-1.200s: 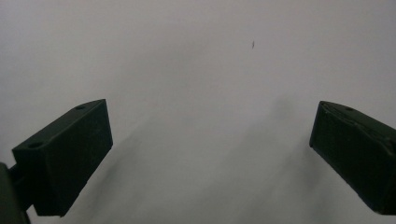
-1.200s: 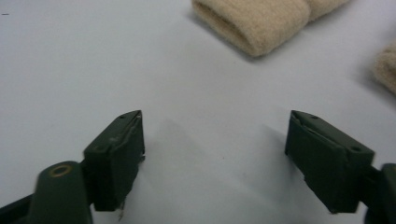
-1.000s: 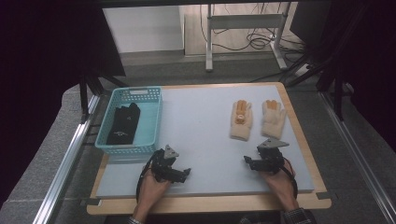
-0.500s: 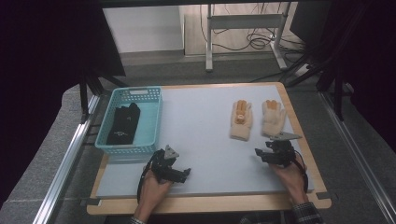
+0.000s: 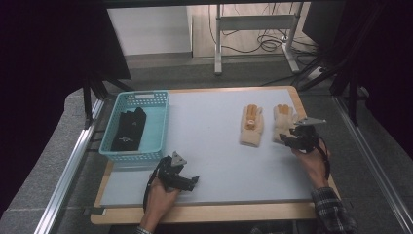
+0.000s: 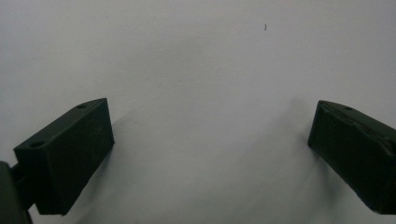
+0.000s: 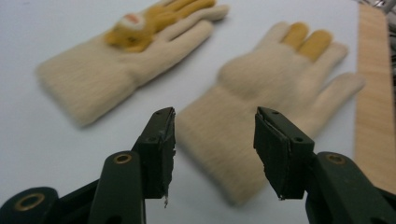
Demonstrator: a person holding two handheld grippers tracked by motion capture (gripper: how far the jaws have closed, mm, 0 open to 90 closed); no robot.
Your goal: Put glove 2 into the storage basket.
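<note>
Dark room around you, grey floor, cables at far end. Pale table top [image 5: 209, 146], wooden rim. Blue basket [image 5: 158, 122] far left holds black glove [image 5: 129, 129]. Right cream glove [image 7: 261, 98] far right; your right gripper [image 7: 212, 149] at cuff, jaws just closing, half open, not pressing. Left gripper [image 6: 210, 154] near edge, jaws wide.

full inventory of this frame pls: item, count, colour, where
gloves: 2, cream with yellow-orange fingers, flat side by side at table right; one lies just ahead of the right gripper
dark gloves: count unclear, black, inside basket
basket: 1, teal, table left
table: 1, pale grey top, wood edge
left gripper: 1, black, near front edge, jaws wide, nothing between
right gripper: 1, black, over the glove's cuff, jaws just been closing, not gripping
hands: 2, one per gripper
</note>
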